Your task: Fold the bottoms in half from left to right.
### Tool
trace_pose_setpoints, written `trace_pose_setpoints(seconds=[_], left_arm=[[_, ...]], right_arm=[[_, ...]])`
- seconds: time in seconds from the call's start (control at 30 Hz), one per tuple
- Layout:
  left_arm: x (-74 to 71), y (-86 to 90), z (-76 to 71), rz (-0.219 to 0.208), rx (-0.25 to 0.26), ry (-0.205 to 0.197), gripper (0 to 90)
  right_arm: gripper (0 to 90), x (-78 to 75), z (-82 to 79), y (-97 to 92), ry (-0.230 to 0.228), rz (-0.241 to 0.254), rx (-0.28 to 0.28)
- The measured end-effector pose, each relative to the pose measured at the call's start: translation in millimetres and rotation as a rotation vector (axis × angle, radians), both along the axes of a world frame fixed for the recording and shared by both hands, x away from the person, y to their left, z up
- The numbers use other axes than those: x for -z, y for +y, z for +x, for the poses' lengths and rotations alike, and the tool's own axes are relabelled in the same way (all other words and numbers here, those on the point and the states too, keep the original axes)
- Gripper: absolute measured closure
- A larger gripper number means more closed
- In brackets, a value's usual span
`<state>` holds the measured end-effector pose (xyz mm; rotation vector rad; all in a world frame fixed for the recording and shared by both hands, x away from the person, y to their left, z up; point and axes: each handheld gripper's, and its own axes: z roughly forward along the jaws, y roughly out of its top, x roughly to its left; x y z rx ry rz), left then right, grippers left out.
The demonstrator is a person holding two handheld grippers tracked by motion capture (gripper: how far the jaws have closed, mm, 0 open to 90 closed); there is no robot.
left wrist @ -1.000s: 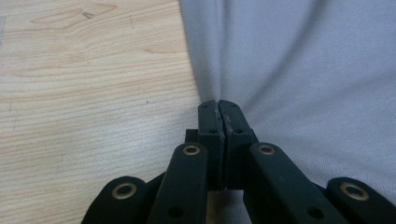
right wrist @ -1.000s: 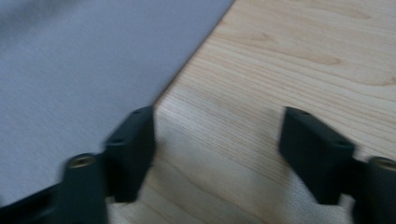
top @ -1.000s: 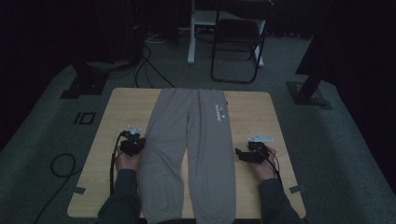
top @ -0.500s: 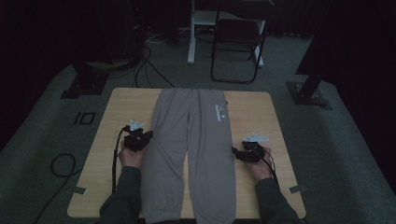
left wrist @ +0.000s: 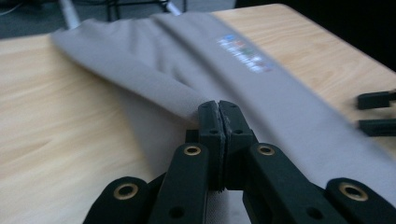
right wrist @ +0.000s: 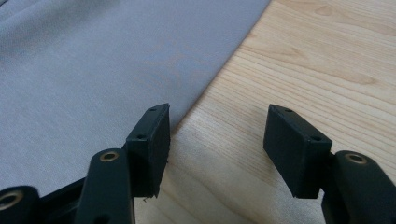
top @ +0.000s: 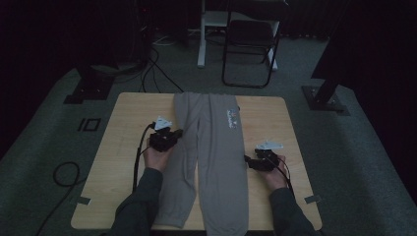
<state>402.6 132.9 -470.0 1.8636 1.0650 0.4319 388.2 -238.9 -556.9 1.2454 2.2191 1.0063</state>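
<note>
You can see a small multicoloured print [top: 232,118] on the grey trousers [top: 216,157], toward the tabletop's far edge, but it's too blurred to read.

- This looks like a dim recording studio or lab space, not a home.
- A light wooden table [top: 123,147] stands alone on grey carpet [top: 44,147], with black curtains [top: 49,29] closing off the room beyond the table.
- Two black stand bases sit on the carpet off the table's far corners: one stand base [top: 83,91] at the far left, another stand base [top: 325,96] at the far right.
- Black cables [top: 147,69] run across the carpet beyond the table, and a cable loop [top: 64,174] lies left of it.
- A black folding chair [top: 248,44] and a white desk leg [top: 201,34] stand beyond the table's far edge.
- Tape marks show at the table's near corners [top: 84,200], and a square mark [top: 89,124] sits on the carpet to its left.
</note>
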Motion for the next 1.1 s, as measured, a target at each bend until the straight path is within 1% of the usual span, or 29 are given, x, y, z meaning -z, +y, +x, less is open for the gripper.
trace_pose_setpoints(seconds=[0.03,0.07,0.1,0.13,0.17,0.23,0.27,0.3,0.33,0.37,0.4,0.43,0.47,0.5,0.53,0.57,0.6,0.63,0.67,0.7,0.73,0.77,0.8,0.83,0.87,0.97,1.0,1.03,1.1], left_arm=[[0.0,0.0,0.0,0.000,0.000,0.000,88.8],[-3.0,-15.8,1.8,0.009,0.032,-0.005,88.8],[-4.3,-32.3,4.6,0.028,0.065,-0.012,89.0],[-4.0,-40.8,6.9,0.037,0.079,-0.018,89.1],[-4.0,-40.8,6.9,0.037,0.079,-0.018,89.1],[-2.3,-57.6,13.0,0.043,0.101,-0.014,89.1],[-1.3,-65.5,16.1,0.038,0.112,-0.006,89.1],[0.5,-81.3,20.7,0.017,0.133,0.009,89.1],[0.5,-81.3,20.7,0.017,0.133,0.009,89.1],[1.2,-97.0,23.0,-0.009,0.154,0.025,89.1],[1.2,-97.0,23.0,-0.009,0.154,0.025,89.2],[1.2,-104.4,23.2,-0.022,0.165,0.030,89.2],[1.5,-118.0,21.7,-0.042,0.182,0.034,89.3],[1.5,-118.0,21.7,-0.042,0.182,0.034,89.3],[4.9,-130.7,20.6,-0.068,0.199,0.052,89.3],[4.9,-130.7,20.6,-0.068,0.199,0.052,89.3],[12.6,-144.1,19.1,-0.065,0.225,0.073,89.3],[12.6,-144.1,19.1,-0.065,0.225,0.073,89.3],[17.8,-149.4,18.6,-0.056,0.239,0.086,89.0],[29.1,-155.2,19.8,-0.046,0.261,0.123,88.2],[34.2,-154.7,21.3,-0.054,0.268,0.142,83.6],[34.2,-154.7,21.3,-0.054,0.268,0.142,77.2],[38.1,-152.3,22.7,-0.066,0.277,0.161,71.5],[41.0,-143.6,22.7,-0.058,0.284,0.161,69.6],[41.0,-143.6,22.7,-0.058,0.284,0.161,68.4],[38.1,-122.1,19.7,-0.061,0.267,0.148,64.3],[36.6,-114.0,17.6,-0.043,0.253,0.132,64.1],[35.4,-105.7,15.9,-0.023,0.241,0.124,64.1],[34.0,-88.4,11.8,0.010,0.216,0.110,61.1]], right_arm=[[41.5,0.0,0.0,0.0,0.000,0.000,0.000],[41.5,0.0,0.0,0.0,0.000,0.000,0.000],[41.6,0.0,0.0,-0.1,-0.001,-0.001,-0.001],[41.5,0.1,0.1,-0.2,-0.003,-0.003,-0.002],[41.5,0.1,0.1,-0.2,-0.003,-0.003,-0.002],[41.6,0.0,-0.1,0.0,0.000,-0.001,0.000],[41.5,0.0,-0.2,0.0,0.000,-0.001,0.001],[41.6,0.0,-0.3,-0.1,0.000,-0.001,0.001],[41.6,0.0,-0.3,-0.1,0.000,-0.001,0.001],[41.4,0.0,-0.4,-0.3,0.000,0.000,0.001],[41.4,0.0,-0.4,-0.3,0.000,0.000,0.001],[41.4,0.0,-0.3,-0.3,0.001,0.001,0.001],[41.3,-0.1,-0.4,-0.4,0.001,0.001,0.000],[41.4,-0.1,-0.4,-0.4,0.002,0.003,0.000],[41.3,-0.1,-0.6,-0.6,0.001,0.003,0.001],[41.3,-0.1,-0.7,-0.6,0.001,0.002,0.001],[41.3,-0.1,-0.9,-0.6,0.001,0.002,0.001],[41.3,-0.1,-1.0,-0.6,0.001,0.002,0.001],[41.3,-0.1,-1.0,-0.7,0.001,0.000,0.001],[41.2,0.0,-1.0,-0.8,0.000,0.000,0.000],[41.2,0.0,-1.0,-0.7,0.000,0.001,0.000],[41.2,0.0,-1.0,-0.7,0.000,0.001,0.000],[40.5,-0.1,-1.1,-0.6,0.002,0.002,0.000],[40.1,0.0,-1.1,-0.6,0.003,0.001,-0.003],[39.5,0.0,-0.9,-0.6,0.001,0.001,-0.006],[39.0,-0.2,-0.7,-0.3,0.005,0.003,-0.007],[40.5,-2.4,-0.1,1.0,0.025,0.003,-0.004],[40.5,-2.4,-0.1,1.0,0.025,0.003,-0.004],[42.4,-11.0,-0.2,7.6,0.003,0.008,-0.009]])
